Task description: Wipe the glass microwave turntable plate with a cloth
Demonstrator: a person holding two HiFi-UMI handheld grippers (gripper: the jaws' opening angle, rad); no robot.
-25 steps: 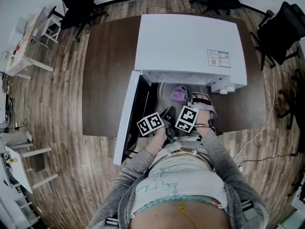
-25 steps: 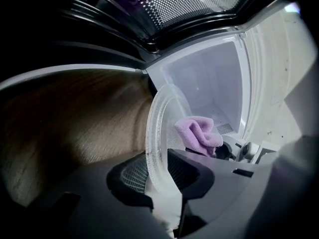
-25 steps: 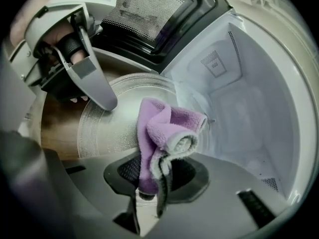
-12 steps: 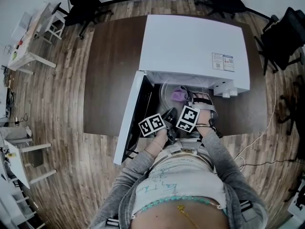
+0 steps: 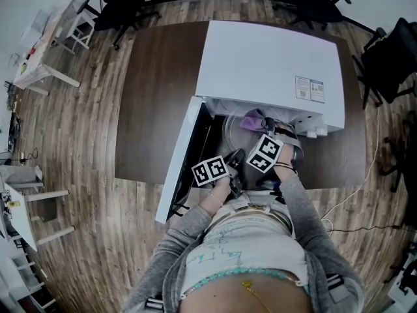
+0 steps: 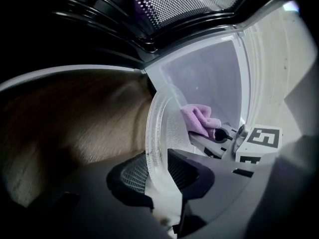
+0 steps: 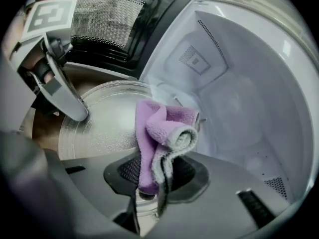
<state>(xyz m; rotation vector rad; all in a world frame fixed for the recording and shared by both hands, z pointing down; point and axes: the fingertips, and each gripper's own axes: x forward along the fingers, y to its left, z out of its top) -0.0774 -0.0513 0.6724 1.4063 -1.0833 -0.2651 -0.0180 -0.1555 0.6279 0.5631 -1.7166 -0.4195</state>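
Observation:
The glass turntable plate [image 5: 232,133] is held out in front of the open microwave [image 5: 270,64]. My left gripper [image 5: 232,158] is shut on the plate's near rim, and the rim [image 6: 160,133] runs edge-on between its jaws [image 6: 167,183]. My right gripper [image 5: 259,125] is shut on a folded purple cloth [image 5: 251,119]. The cloth [image 7: 162,133] hangs from its jaws [image 7: 154,183] over the far side of the plate [image 7: 102,118], near the oven cavity. Whether the cloth touches the glass I cannot tell. The left gripper [image 7: 65,101] shows at the plate's left edge.
The microwave door [image 5: 179,158] hangs open at the left, its mesh window [image 7: 99,19] close behind the plate. The white cavity [image 7: 234,83] lies open to the right. The oven stands on a dark table [image 5: 153,103]. Office chairs stand around the room.
My right gripper has carried the cloth across the plate away from me, toward the oven cavity. The left gripper and the plate have kept still.

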